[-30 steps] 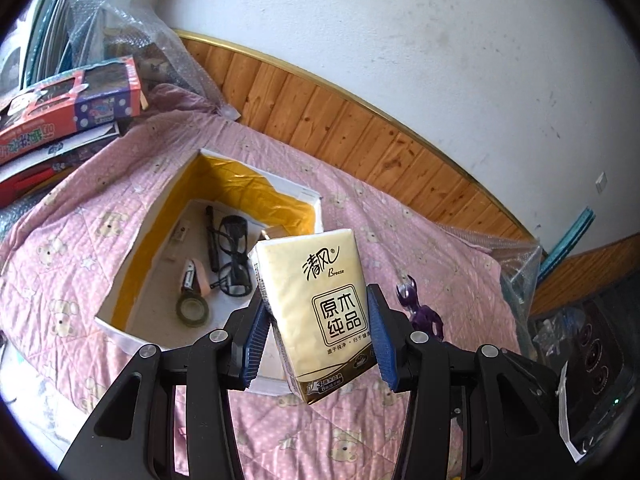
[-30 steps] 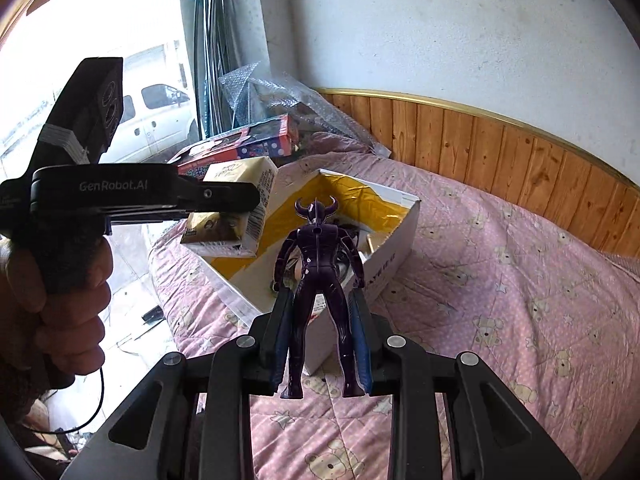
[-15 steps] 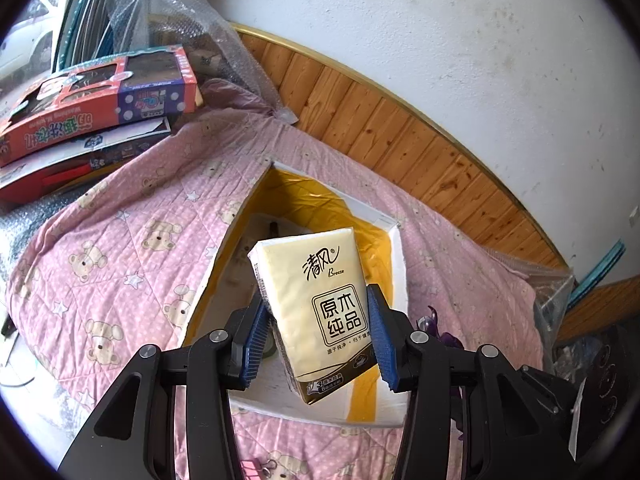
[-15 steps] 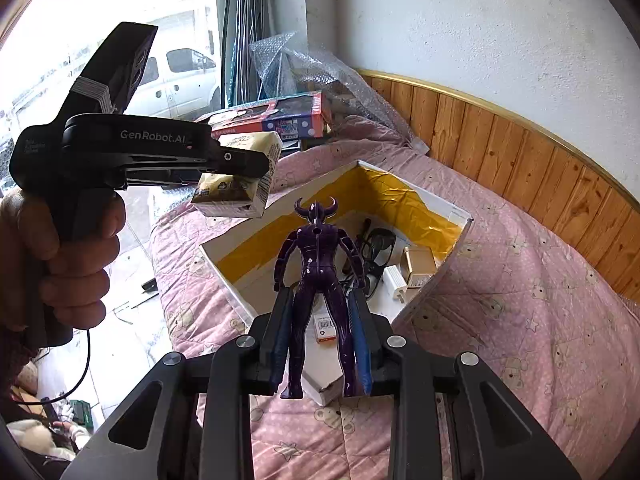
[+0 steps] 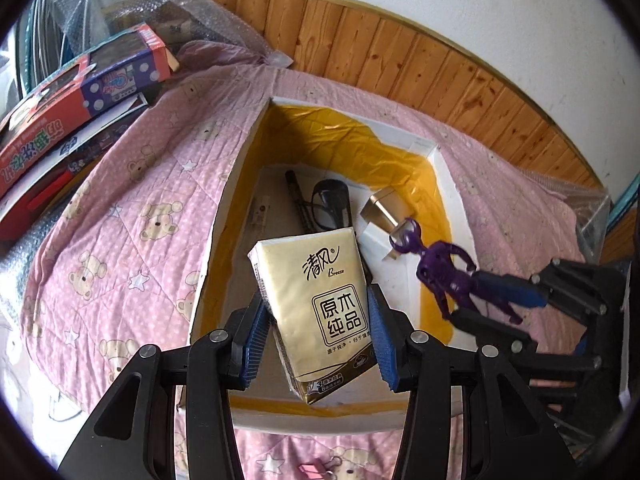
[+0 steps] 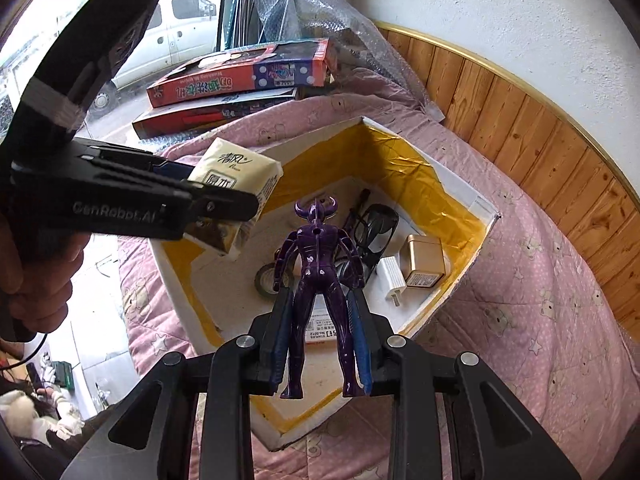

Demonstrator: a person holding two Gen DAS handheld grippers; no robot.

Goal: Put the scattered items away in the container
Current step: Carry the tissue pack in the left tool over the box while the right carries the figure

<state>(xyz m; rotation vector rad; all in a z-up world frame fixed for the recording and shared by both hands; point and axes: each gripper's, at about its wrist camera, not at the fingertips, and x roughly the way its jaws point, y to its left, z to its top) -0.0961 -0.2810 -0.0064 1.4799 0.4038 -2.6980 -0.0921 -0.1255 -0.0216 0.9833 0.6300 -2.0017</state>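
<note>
My left gripper (image 5: 316, 320) is shut on a cream tissue pack (image 5: 320, 304) and holds it above the open white box with yellow lining (image 5: 444, 176). My right gripper (image 6: 318, 312) is shut on a purple horned figure (image 6: 316, 272), held upright over the same box (image 6: 476, 200). The figure also shows in the left wrist view (image 5: 444, 268), and the tissue pack in the right wrist view (image 6: 236, 176). Inside the box lie black glasses (image 6: 376, 228), a gold cube (image 6: 424, 260), a white charger (image 6: 392, 278), a tape roll (image 6: 266, 280) and a black pen (image 5: 296, 192).
The box sits on a pink bear-print quilt (image 5: 132, 216). Colourful toy boxes (image 6: 244, 72) and bubble wrap (image 6: 320, 12) are stacked at the quilt's far left. A wooden wall panel (image 6: 540, 128) runs behind. A pink binder clip (image 5: 310, 470) lies on the quilt near me.
Both grippers have moved in over the box with their loads. The figure now hangs above the box's contents, and the tissue pack is above the box's near-left part.
</note>
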